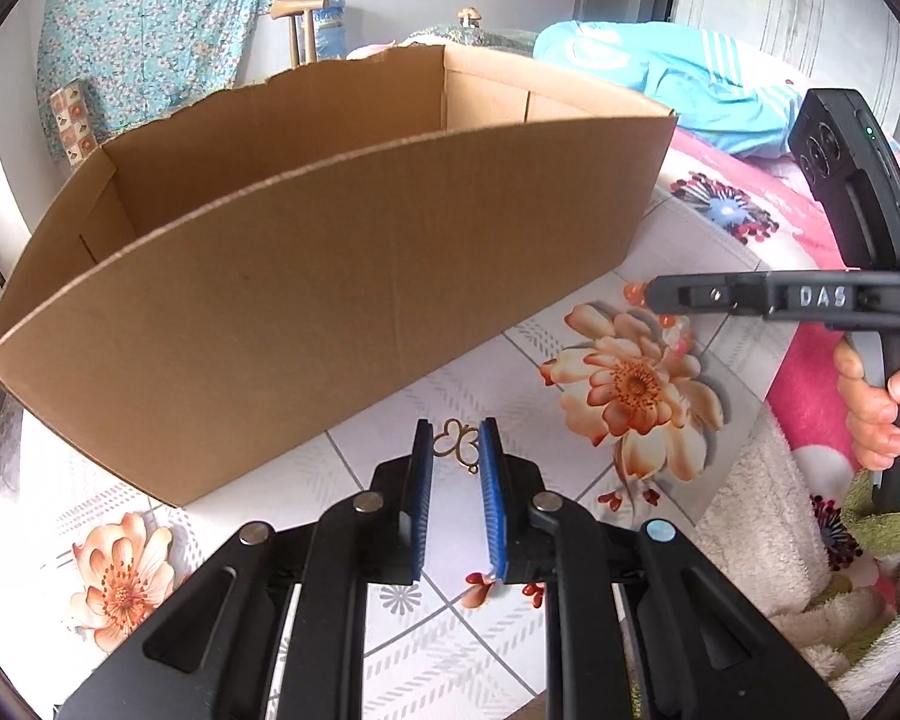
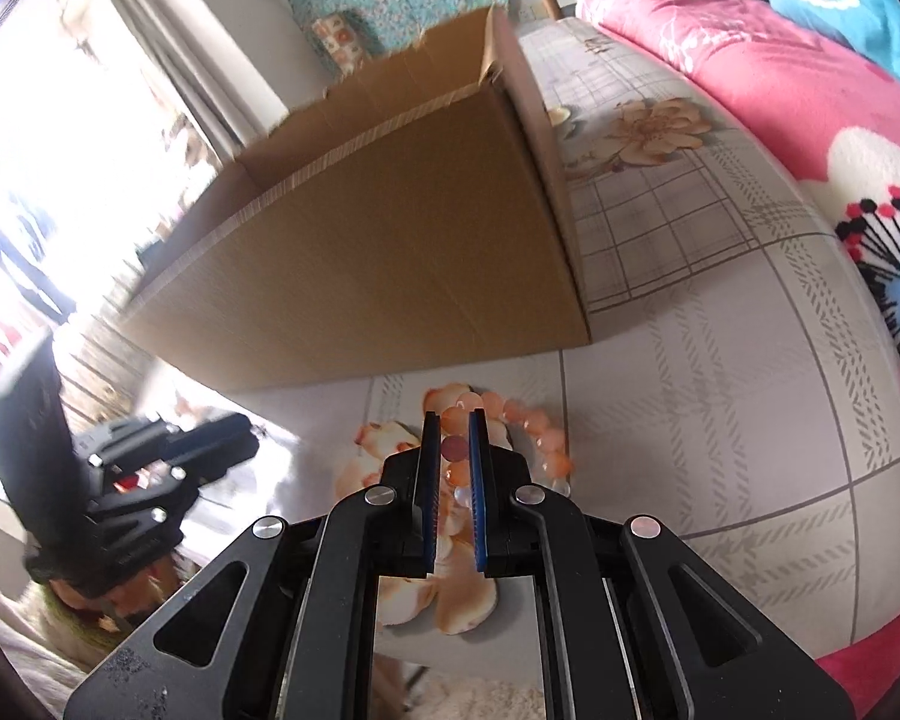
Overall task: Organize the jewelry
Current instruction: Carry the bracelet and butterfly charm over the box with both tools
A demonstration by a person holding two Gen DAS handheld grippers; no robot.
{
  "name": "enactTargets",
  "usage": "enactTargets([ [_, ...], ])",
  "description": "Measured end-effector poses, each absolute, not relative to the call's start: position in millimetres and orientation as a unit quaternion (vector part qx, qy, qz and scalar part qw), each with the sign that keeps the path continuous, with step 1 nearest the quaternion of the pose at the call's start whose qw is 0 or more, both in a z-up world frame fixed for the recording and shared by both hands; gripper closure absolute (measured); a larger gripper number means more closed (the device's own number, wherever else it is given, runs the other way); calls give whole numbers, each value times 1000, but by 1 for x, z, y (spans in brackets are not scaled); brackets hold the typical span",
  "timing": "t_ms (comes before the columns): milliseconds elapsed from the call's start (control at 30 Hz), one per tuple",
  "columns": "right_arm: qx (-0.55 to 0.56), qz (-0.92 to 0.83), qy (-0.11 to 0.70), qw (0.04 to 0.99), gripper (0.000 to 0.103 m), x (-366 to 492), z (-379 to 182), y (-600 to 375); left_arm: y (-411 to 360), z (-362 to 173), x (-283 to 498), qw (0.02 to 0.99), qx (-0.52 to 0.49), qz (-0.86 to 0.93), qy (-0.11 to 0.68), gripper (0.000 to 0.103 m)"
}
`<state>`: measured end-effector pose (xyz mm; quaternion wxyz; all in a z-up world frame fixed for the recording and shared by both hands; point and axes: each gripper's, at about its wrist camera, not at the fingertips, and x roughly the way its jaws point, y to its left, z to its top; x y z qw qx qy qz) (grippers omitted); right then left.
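Box (image 1: 330,276) on the bed (image 1: 570,372), open top up. Just beside its near wall, gold pendant (image 1: 459,441) dead ahead between the part-open, empty left claw (image 1: 456,450) tips. Further right, bead bracelet (image 2: 510,426) straddled by the narrowly parted right claw (image 2: 455,429), not yet clamped.

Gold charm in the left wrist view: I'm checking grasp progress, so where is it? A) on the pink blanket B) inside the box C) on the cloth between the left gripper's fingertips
C: the gold charm lies on the floral cloth between the left gripper's open jaws, outside the box.
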<state>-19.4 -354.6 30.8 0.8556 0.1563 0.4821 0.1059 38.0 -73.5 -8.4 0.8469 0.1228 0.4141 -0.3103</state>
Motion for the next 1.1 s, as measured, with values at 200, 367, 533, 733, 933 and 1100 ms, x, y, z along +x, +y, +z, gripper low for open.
enactTargets([
  [200,228,128,455,851,96,-25,41,-380,-70,1,34,851,122,-314,403,88],
  [367,256,139,441,849,96,-33,45,-381,-68,7,29,854,123,-316,394,88],
  [533,261,143,428,853,96,-38,53,-385,-66,15,24,857,126,-317,386,88],
  [733,259,145,414,861,96,-47,62,-384,-63,27,16,863,123,-320,371,88],
  [933,249,150,392,873,96,-53,79,-381,-63,49,5,866,117,-336,351,88],
  [1100,236,162,366,886,96,-59,103,-380,-59,75,0,870,102,-352,330,88],
])
